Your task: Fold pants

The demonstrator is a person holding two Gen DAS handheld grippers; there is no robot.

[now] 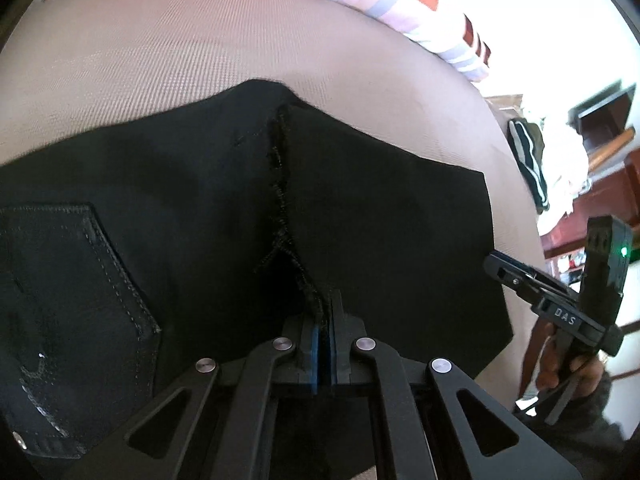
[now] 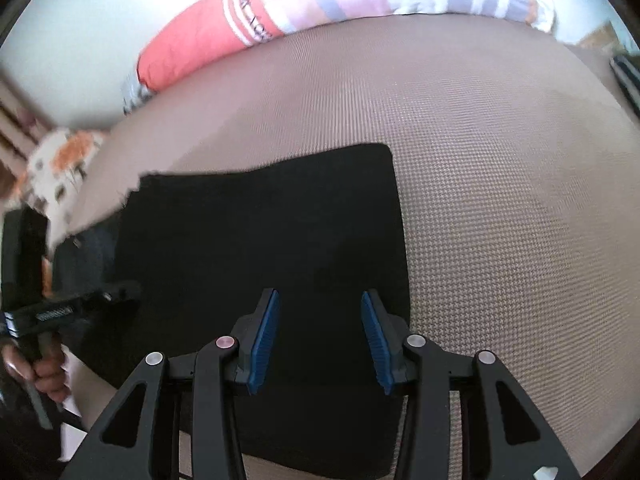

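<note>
Black pants [image 1: 360,208] lie flat on a beige woven bed cover [image 1: 192,56]. A stitched back pocket [image 1: 80,280] shows at the left, and a frayed seam [image 1: 280,184] runs down the middle into my left gripper [image 1: 326,300]. That gripper is shut on the pants, with the seam fabric pinched between its blue pads. In the right wrist view my right gripper [image 2: 320,296] is open above the near right part of the pants [image 2: 260,232], nothing between its pads [image 2: 266,328]. The left gripper [image 2: 128,290] shows at the pants' left side.
A pink and checked pillow [image 2: 280,12] lies along the far edge of the bed cover [image 2: 500,200]. Floral cloth [image 2: 56,168] sits at the far left. Dark striped clothing [image 1: 528,160] and wooden furniture [image 1: 600,120] are beyond the bed's right side. A hand [image 1: 568,372] holds the right gripper [image 1: 498,266].
</note>
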